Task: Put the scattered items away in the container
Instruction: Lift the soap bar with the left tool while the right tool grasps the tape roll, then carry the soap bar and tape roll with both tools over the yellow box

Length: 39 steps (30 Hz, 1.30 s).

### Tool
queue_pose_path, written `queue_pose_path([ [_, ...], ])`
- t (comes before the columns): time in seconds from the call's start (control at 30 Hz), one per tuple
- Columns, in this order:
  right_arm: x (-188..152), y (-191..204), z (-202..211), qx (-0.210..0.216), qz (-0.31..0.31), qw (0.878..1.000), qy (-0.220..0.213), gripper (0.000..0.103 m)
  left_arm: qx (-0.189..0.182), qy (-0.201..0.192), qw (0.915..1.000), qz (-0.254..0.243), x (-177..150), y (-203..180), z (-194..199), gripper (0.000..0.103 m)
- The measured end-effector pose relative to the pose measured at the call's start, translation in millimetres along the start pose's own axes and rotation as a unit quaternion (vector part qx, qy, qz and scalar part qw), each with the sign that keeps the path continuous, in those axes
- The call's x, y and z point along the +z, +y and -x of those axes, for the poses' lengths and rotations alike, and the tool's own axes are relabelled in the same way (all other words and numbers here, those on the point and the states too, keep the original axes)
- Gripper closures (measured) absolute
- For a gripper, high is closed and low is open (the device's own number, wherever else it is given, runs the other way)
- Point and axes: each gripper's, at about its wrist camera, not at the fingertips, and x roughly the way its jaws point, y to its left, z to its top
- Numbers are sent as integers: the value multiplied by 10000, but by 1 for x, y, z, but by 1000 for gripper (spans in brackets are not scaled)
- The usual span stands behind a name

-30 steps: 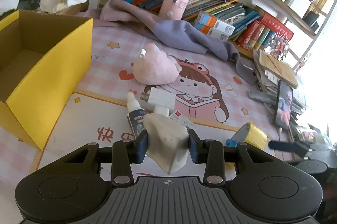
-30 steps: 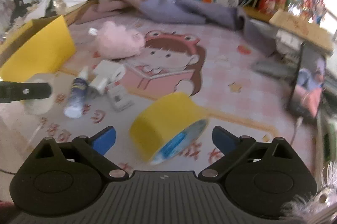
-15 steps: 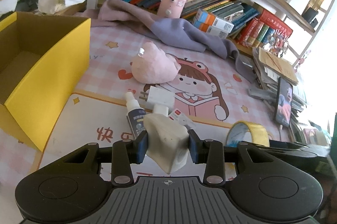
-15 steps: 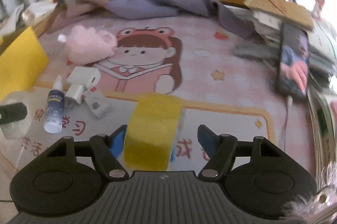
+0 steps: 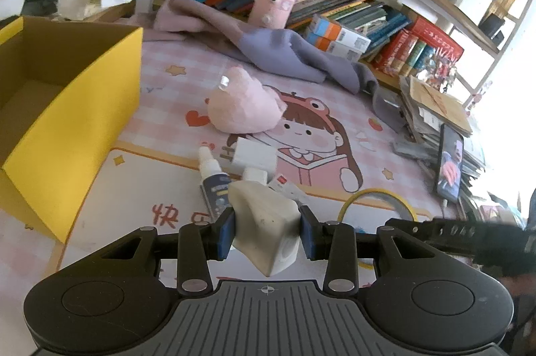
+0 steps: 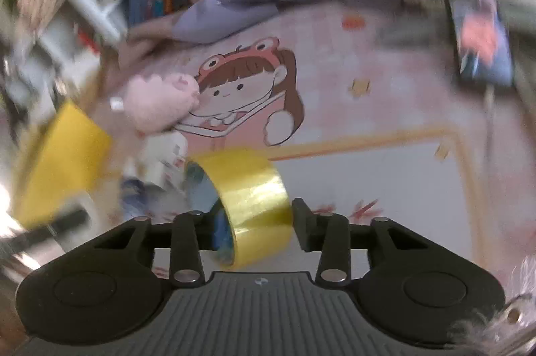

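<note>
A pink cartoon-printed desk mat is laid before crowded bookshelves. A cream-coloured block is clamped between the pads of the left gripper, held above the mat's near edge. A yellow tape roll sits between the jaws of the right gripper, which have just been closing onto it. The yellow box stands at the mat's left edge.

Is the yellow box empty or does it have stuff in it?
Empty, as far as shows: the yellow box is open-topped with only bare cardboard inside. Its near corner is hidden.
</note>
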Motion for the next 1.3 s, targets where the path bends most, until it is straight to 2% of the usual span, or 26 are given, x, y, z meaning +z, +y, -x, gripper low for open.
queue_pose_path([
  [0.07,1,-6,-4,302,-491,9983,100,69,32,-13,10000,5,1,2,2,65],
  [0.23,4,-6,-5,822,-1082,9907,62,72,59,-69,9999,-48,2,3,8,65],
  [0.37,7,7,-2,570,-631,9964,37,72,73,-130,9998,-148,1,1,15,65],
  [0.57,2,25,5,440,-24,9989,-165,72,-5,-227,9992,-339,-3,-3,28,65],
  [0.83,-13,53,10,308,241,9991,-157,72,-318,-355,9982,-364,-9,10,47,65],
  [1.1,-32,85,35,100,421,9977,-519,72,-771,-496,9937,-636,-7,28,68,65],
  [1.3,-57,116,43,8,489,9966,-660,72,-914,-548,9908,-836,-16,51,91,65],
])
